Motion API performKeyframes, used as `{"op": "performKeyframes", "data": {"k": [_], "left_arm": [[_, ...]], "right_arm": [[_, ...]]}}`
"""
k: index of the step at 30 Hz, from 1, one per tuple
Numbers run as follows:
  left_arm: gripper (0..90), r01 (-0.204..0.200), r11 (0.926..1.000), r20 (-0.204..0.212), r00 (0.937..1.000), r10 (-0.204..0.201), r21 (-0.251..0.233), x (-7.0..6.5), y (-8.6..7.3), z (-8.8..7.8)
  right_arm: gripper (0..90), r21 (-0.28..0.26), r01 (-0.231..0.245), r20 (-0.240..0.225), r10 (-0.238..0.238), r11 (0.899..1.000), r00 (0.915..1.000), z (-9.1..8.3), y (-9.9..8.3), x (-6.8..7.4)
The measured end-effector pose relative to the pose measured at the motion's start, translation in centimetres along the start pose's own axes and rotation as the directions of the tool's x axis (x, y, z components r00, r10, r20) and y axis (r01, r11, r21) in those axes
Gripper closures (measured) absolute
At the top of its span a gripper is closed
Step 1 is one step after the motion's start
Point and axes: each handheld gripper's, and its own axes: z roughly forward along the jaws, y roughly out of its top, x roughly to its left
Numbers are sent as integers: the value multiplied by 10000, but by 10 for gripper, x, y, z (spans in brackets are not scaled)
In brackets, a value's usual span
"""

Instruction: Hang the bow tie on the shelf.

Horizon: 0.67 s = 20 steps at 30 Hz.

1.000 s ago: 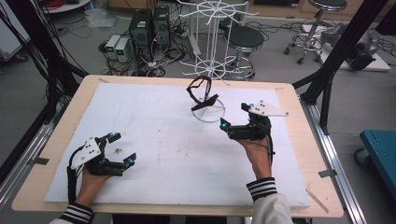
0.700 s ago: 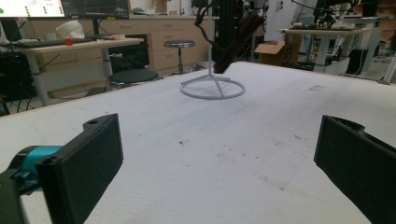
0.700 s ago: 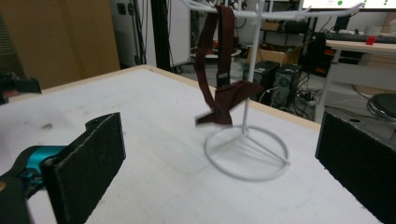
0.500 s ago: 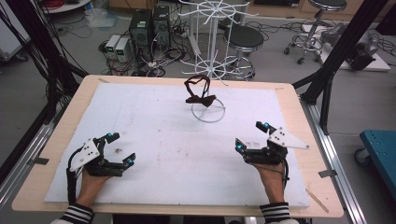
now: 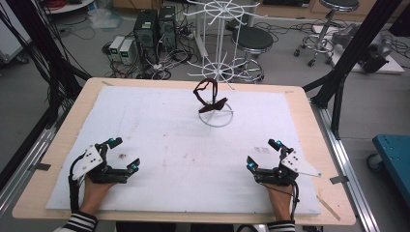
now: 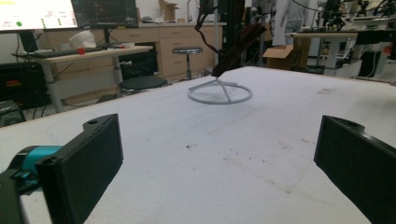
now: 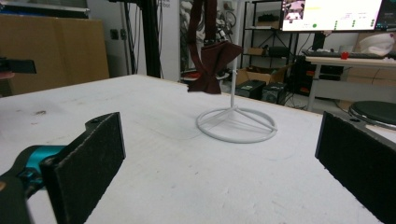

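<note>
Dark-brown fabric bow tie (image 5: pixel 209 98) hangs on the white wire stand (image 5: pixel 216 115), well beyond both empty, wide-open grippers: left gripper (image 5: pixel 122 155), right gripper (image 5: pixel 263 154).

Beyond the far edge of the table (image 5: pixel 309 145), a tall white wire rack (image 5: pixel 220 34) stands on the floor at the top centre of the frame. Just right of it sits a black round stool (image 5: pixel 253 38), and another stool (image 5: pixel 333 9) on castors occupies the upper right. Two black computer towers (image 5: pixel 155 26) stand at the upper left, cables tangled around them. A blue cart (image 5: pixel 394 159) shows at the right edge. Black frame posts (image 5: pixel 360 43) lean in at the upper right.
</note>
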Motion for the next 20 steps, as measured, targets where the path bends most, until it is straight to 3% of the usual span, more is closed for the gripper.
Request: {"op": "performKeyframes", "data": {"k": [9,12,20], "left_arm": [[17,-76,9999,-81,9999,75,-116,0,-1,-2],[17,-78,9998,-60,10000,77,-169,-1,-1,-2],[17,109,9997,-28,9999,-109,-218,0,-2,-2]], "right_arm": [[7,176,-41,99,39,9998,9999,3,-12,-2],[7,173,-251,101,249,9995,9996,3,-13,-2],[7,169,86,176,-89,9998,9998,3,-13,1]]}}
